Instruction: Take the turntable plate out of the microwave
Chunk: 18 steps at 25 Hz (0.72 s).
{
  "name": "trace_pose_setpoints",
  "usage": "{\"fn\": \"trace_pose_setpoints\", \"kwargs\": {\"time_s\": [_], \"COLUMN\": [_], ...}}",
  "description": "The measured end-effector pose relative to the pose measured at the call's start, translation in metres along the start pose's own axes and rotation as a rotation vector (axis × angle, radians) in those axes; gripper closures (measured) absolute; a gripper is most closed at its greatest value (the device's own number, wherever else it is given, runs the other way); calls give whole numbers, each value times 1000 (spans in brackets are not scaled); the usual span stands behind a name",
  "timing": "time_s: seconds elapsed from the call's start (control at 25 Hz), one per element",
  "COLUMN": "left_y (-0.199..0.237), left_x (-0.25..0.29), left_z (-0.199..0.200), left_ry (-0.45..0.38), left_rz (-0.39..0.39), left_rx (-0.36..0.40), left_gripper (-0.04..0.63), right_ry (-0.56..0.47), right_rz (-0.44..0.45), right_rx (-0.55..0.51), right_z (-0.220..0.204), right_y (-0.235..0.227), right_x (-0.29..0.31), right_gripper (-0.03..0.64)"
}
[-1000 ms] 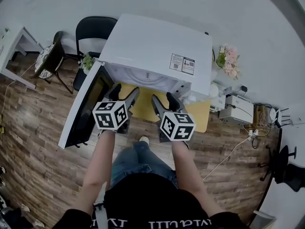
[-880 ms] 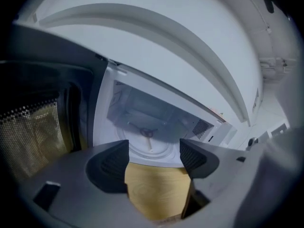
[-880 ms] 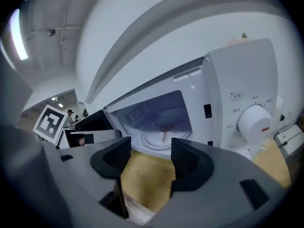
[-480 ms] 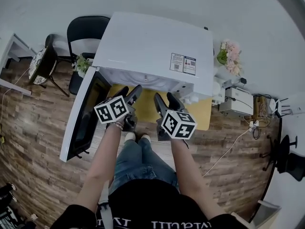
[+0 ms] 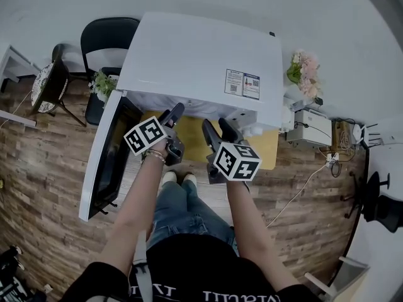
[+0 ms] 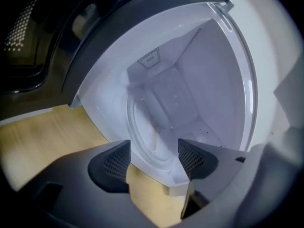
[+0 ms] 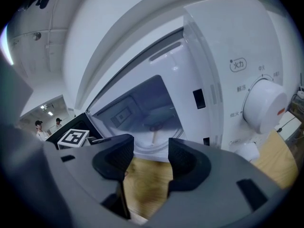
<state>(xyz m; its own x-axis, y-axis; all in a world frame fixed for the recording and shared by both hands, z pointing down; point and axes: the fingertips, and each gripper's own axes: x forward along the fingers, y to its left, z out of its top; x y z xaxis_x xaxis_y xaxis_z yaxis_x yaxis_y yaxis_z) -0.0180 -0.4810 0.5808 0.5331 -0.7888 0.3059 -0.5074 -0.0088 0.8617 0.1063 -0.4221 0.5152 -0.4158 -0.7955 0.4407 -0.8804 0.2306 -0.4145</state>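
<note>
- Nearest: left gripper (image 5: 171,117) and right gripper (image 5: 217,129) are held side by side in front of the open microwave (image 5: 201,61), both angled slightly downward toward its opening.
- Left gripper's jaws: seen apart, having just been closing a little. Only the oven's front sill and the wooden tabletop (image 6: 47,137) are framed in the gap; nothing is pressed by the pads.
- Right gripper's jaws: also apart, having just been closing. Bare tabletop is seen between them; no object is gripped.
- Door (image 5: 110,153): swung fully open to the left, its dark window facing the left gripper.
- Turntable plate (image 6: 147,127): found inside the cavity, lying flat on its floor, beyond both sets of jaws and untouched. Its clear round rim is seen just behind the front sill.
- Control knob (image 7: 263,106): noted on the white panel right of the cavity.
- Farther back: a black chair (image 5: 107,39) is seen left of the oven and pink flowers (image 5: 302,74) to its right.
</note>
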Motion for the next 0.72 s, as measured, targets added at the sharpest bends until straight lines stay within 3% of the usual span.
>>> {"fn": "trace_pose_setpoints", "kwargs": {"time_s": [0.4,0.64,0.72], "left_y": [2,6,9], "left_x": [1,7,10], "left_z": [13,12,10], "left_ry": [-75,-66,-62], "left_rz": [-66,-17,11], "left_rx": [-245,-301,-310], "left_gripper": [285,307,347], "right_ry": [14,9,11], "right_rz": [10,17,17], "right_rx": [-18,-30,-34], "right_z": [-5,-4,-5], "right_y": [4,7,7], "right_x": [-2,-6,-7], "right_gripper": [391,394,397]}}
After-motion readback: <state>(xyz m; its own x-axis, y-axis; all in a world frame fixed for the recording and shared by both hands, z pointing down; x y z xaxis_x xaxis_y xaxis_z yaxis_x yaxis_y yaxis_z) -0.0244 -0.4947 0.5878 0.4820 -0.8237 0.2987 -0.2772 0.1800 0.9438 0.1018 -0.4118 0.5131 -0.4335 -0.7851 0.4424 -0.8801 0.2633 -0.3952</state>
